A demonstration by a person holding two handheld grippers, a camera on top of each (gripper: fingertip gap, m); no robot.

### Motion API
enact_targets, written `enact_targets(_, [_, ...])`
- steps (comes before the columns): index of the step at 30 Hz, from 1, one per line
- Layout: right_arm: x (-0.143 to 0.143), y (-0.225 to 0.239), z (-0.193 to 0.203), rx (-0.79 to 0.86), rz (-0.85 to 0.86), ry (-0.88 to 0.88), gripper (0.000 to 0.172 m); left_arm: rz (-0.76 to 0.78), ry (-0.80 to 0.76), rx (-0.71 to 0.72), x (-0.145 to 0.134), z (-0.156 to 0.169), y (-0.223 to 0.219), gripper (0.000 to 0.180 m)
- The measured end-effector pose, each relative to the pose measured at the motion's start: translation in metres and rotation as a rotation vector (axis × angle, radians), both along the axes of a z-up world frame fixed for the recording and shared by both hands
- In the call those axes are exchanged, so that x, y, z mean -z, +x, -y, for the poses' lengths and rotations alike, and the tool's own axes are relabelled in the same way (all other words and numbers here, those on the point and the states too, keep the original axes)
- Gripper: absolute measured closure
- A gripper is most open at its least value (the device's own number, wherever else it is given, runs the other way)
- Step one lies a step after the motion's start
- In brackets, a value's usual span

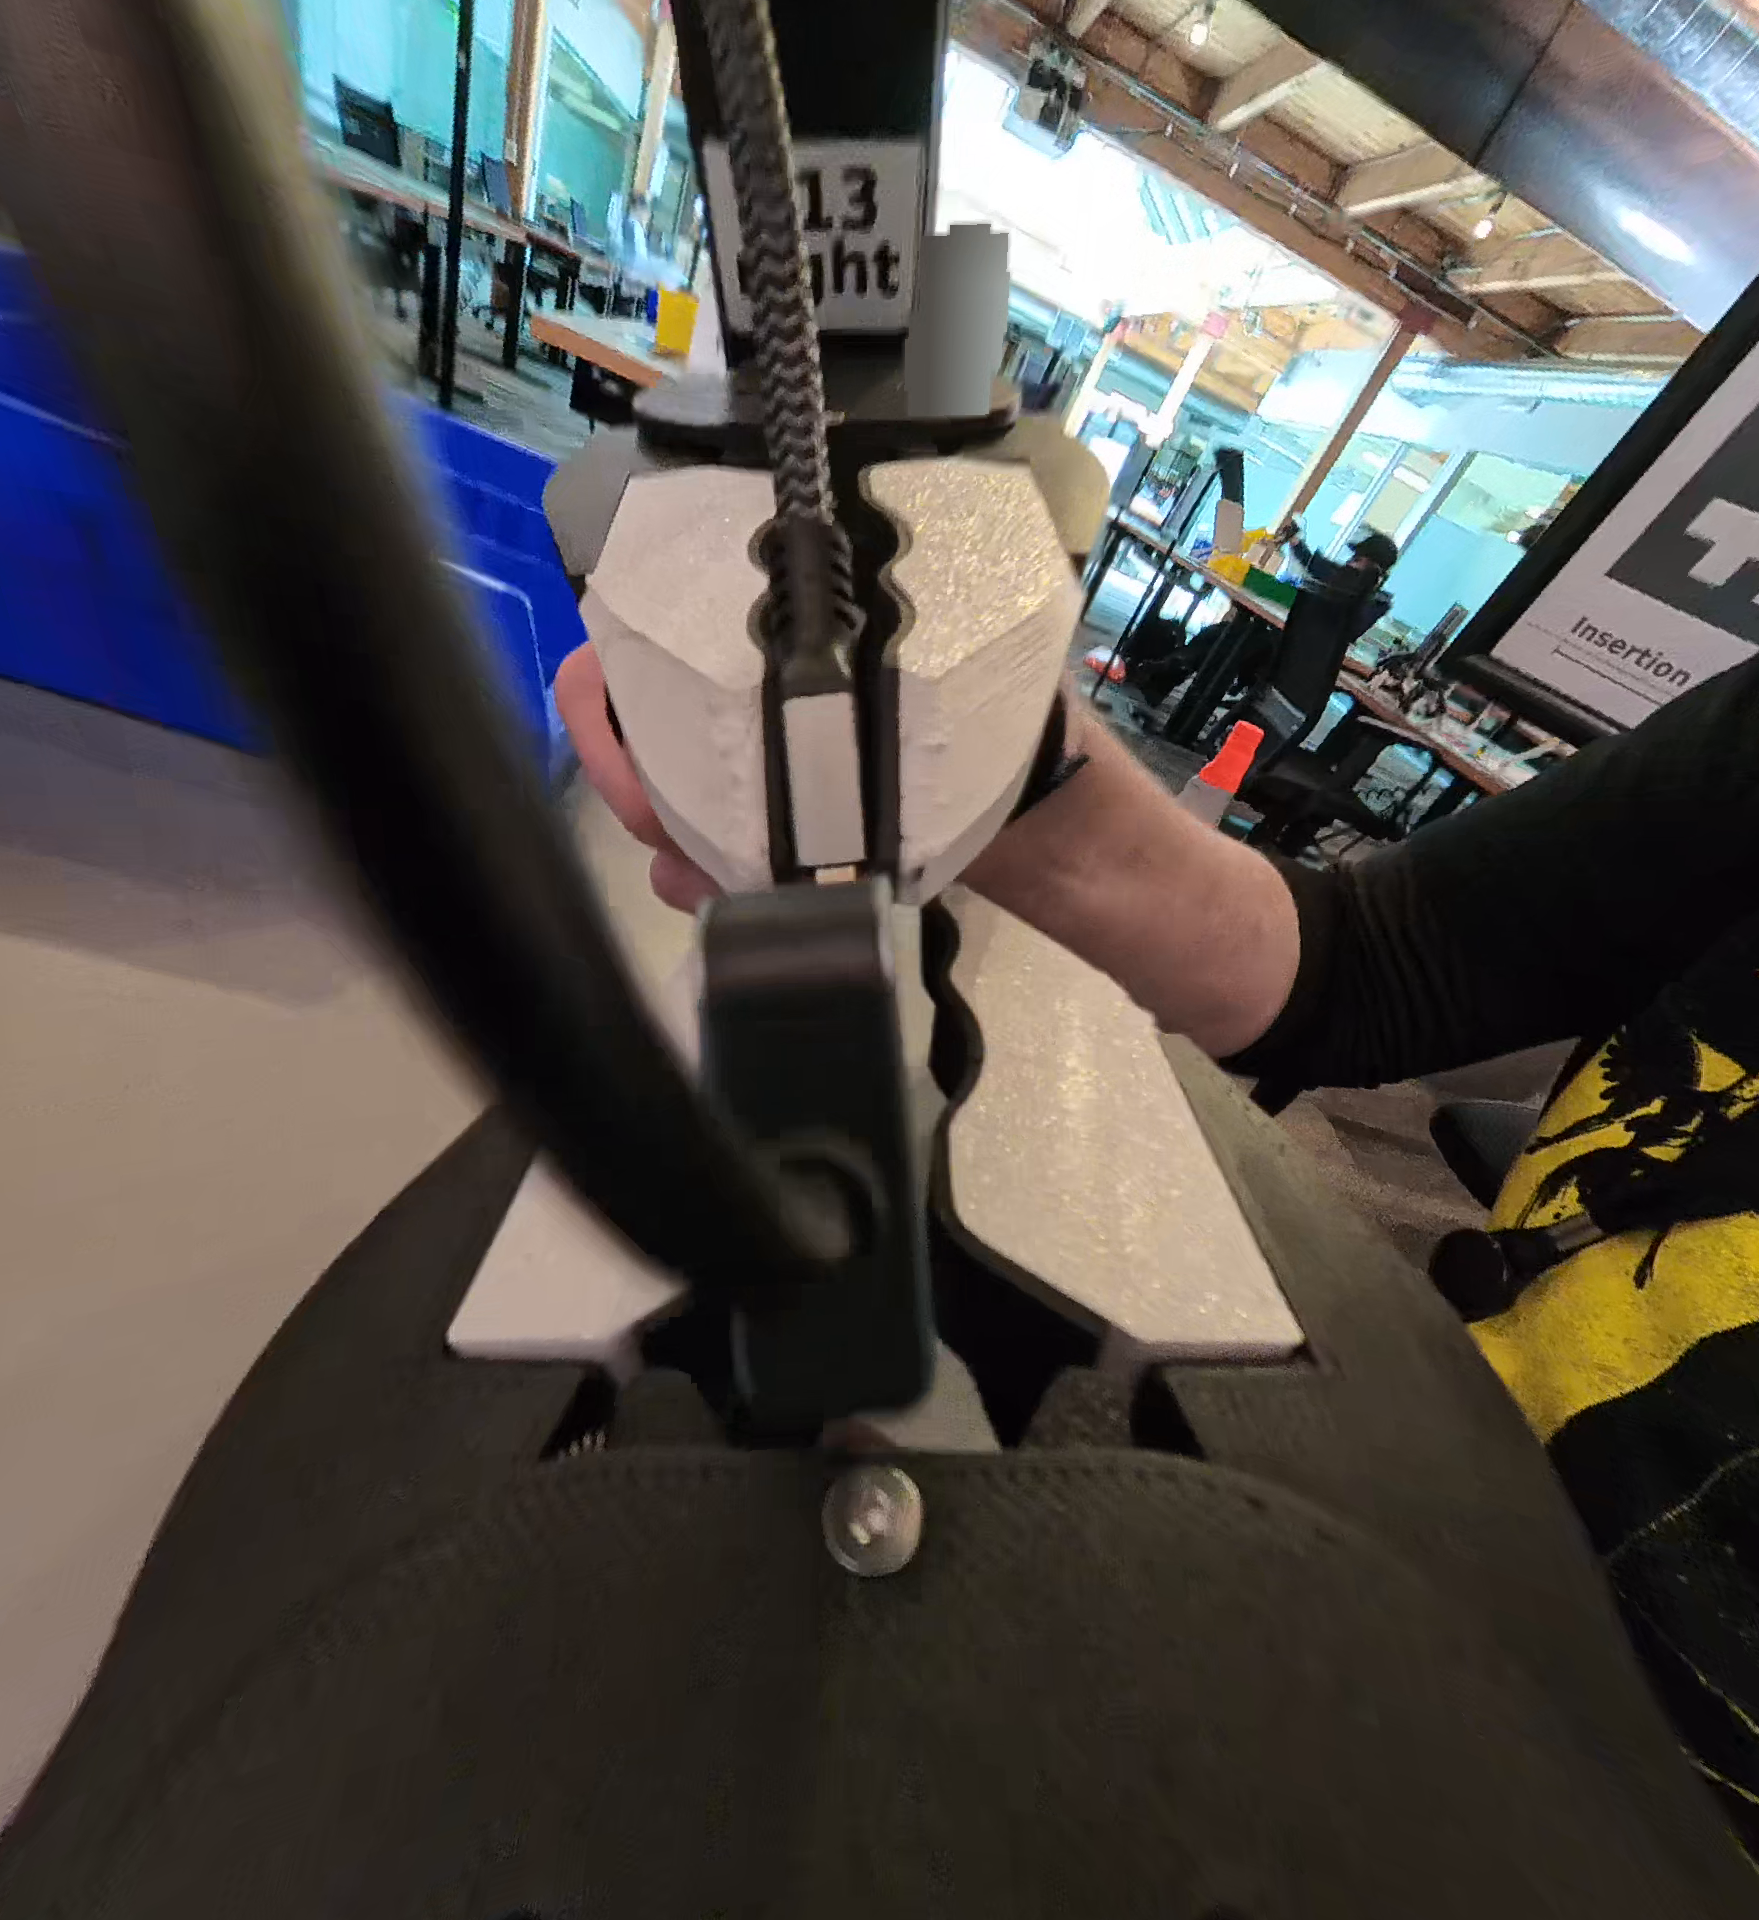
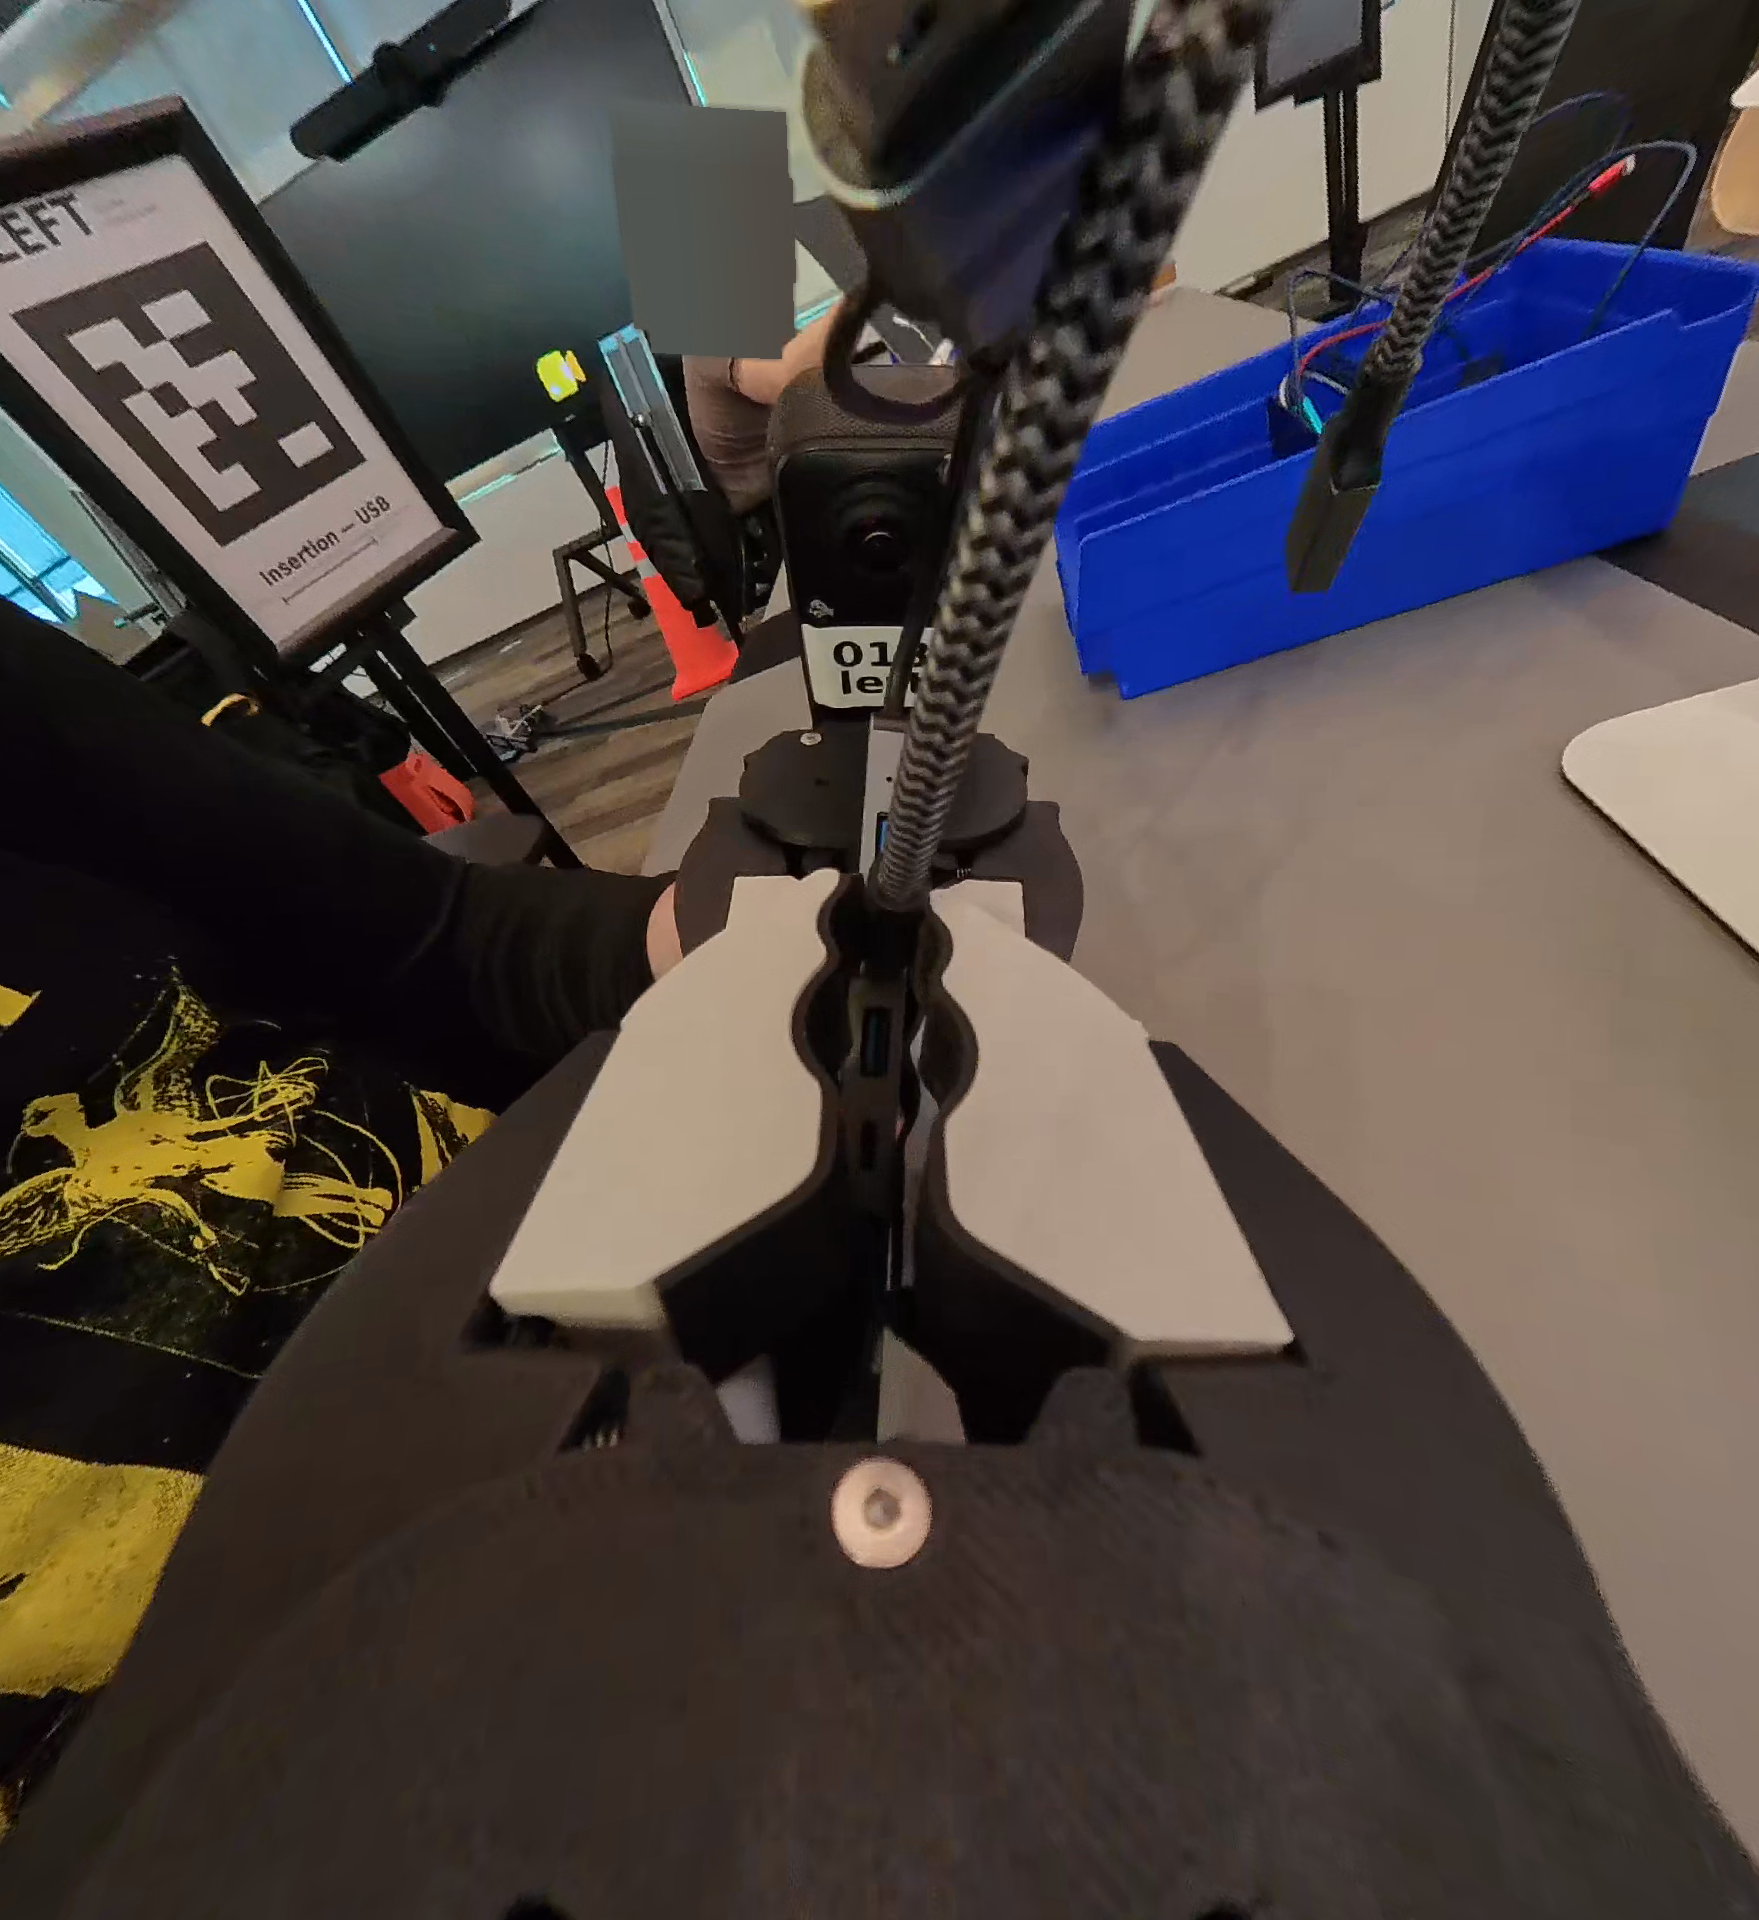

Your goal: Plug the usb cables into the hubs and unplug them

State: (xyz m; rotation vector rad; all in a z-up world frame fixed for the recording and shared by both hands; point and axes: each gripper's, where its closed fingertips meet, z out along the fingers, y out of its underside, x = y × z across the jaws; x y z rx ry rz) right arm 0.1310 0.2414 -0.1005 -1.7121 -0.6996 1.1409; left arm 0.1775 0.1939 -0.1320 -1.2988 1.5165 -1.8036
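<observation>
Left gripper [image 1: 859, 977] pinched rigid, light hub [image 1: 802, 1122]; right gripper [image 2: 880, 997] clamped plug housing [image 1: 821, 790], not braided cable [image 1: 771, 260].

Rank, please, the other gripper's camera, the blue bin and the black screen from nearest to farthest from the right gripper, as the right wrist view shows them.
From the right gripper:
1. Camera, straight ahead, just past the fingertips.
2. Blue bin, on the table, ahead to the right.
3. Black screen, beyond the table, upper left.

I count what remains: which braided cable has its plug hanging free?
The cable by the blue bin: its plug dangles free. The other cable runs down into the right gripper.
</observation>
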Motion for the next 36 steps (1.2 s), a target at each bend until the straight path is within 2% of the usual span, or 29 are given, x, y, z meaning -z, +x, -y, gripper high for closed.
enact_targets(1, [-0.001, 0.001, 0.0, 0.0, -0.01, -0.001, 0.163, 0.024, -0.017, -0.01, -0.006, -0.002, -0.002, 0.159])
enact_targets(2, [-0.002, 0.003, 0.0, 0.004, -0.018, -0.001, 0.163, 0.042, -0.032, -0.022, -0.011, -0.006, -0.004, 0.154])
enact_targets(6, [-0.002, 0.004, 0.003, -0.007, -0.04, -0.004, 0.163, 0.082, -0.02, -0.083, -0.022, -0.019, -0.009, 0.169])
enact_targets(12, [-0.007, 0.004, 0.001, 0.014, -0.078, 0.024, 0.164, 0.082, -0.008, -0.102, -0.021, -0.02, -0.01, 0.169])
enact_targets(17, [-0.006, 0.01, 0.006, 0.006, 0.048, 0.034, 0.163, 0.1, -0.014, -0.089, -0.024, -0.017, -0.009, 0.168])
enact_targets(26, [-0.019, 0.011, 0.012, 0.0, 0.006, 0.069, 0.163, 0.166, -0.012, -0.14, -0.039, -0.017, -0.015, 0.168])
enact_targets(28, [-0.022, 0.012, 0.012, -0.007, -0.036, 0.071, 0.167, 0.184, -0.037, -0.154, -0.043, -0.018, -0.015, 0.168])
enact_targets(31, [-0.022, 0.013, 0.012, -0.007, -0.035, 0.091, 0.161, 0.186, -0.03, -0.163, -0.045, -0.018, -0.015, 0.168])
enact_targets(36, [-0.025, 0.014, 0.017, -0.026, -0.038, 0.109, 0.163, 0.188, -0.034, -0.169, -0.049, -0.015, -0.016, 0.169])
